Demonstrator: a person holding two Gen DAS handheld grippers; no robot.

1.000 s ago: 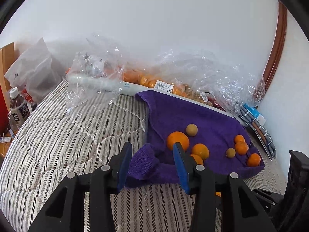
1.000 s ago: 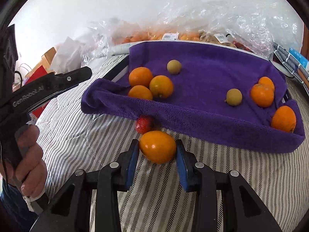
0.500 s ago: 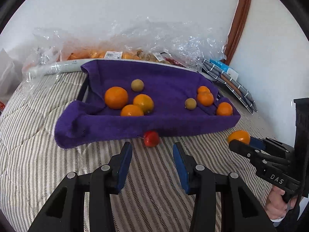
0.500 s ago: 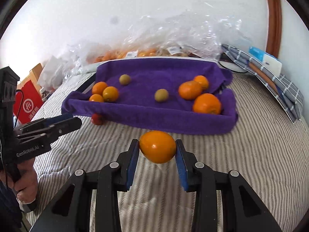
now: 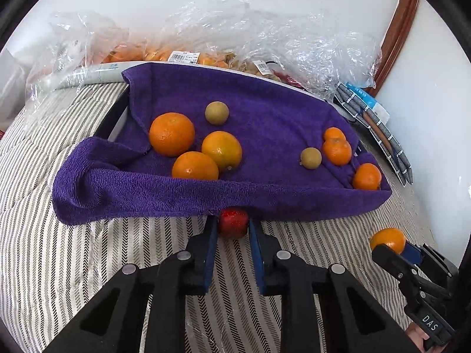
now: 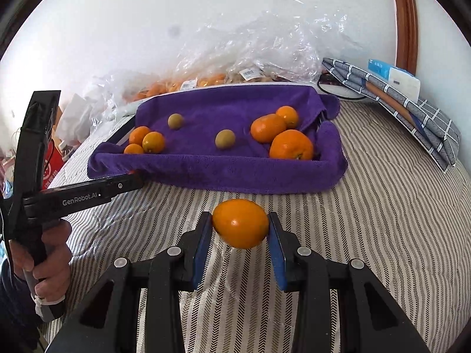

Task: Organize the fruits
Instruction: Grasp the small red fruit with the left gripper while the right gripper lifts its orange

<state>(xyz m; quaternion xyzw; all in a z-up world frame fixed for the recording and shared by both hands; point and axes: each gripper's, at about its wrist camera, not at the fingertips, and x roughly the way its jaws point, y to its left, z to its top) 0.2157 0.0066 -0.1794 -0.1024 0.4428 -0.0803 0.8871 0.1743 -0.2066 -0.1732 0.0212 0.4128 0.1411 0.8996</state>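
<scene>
A purple towel [image 5: 265,108] lines a tray and holds several oranges [image 5: 171,134] and two small brown fruits [image 5: 217,113]. It also shows in the right wrist view [image 6: 223,173]. My left gripper [image 5: 232,229] is shut on a red strawberry [image 5: 233,223] on the striped bedding, right against the towel's front edge. My right gripper [image 6: 240,229] is shut on an orange [image 6: 240,223] and holds it above the bedding, in front of the towel. That orange also shows in the left wrist view [image 5: 388,239].
Crumpled clear plastic bags [image 5: 265,38] with more fruit lie behind the towel by the white wall. A folded checked cloth with a box [image 6: 406,94] lies at the right. Striped bedding [image 6: 382,220] surrounds the tray. A red box [image 6: 51,167] stands at the left.
My left gripper moved forward and closed on the strawberry. My right gripper, still holding the orange, drew back and rightward from the towel.
</scene>
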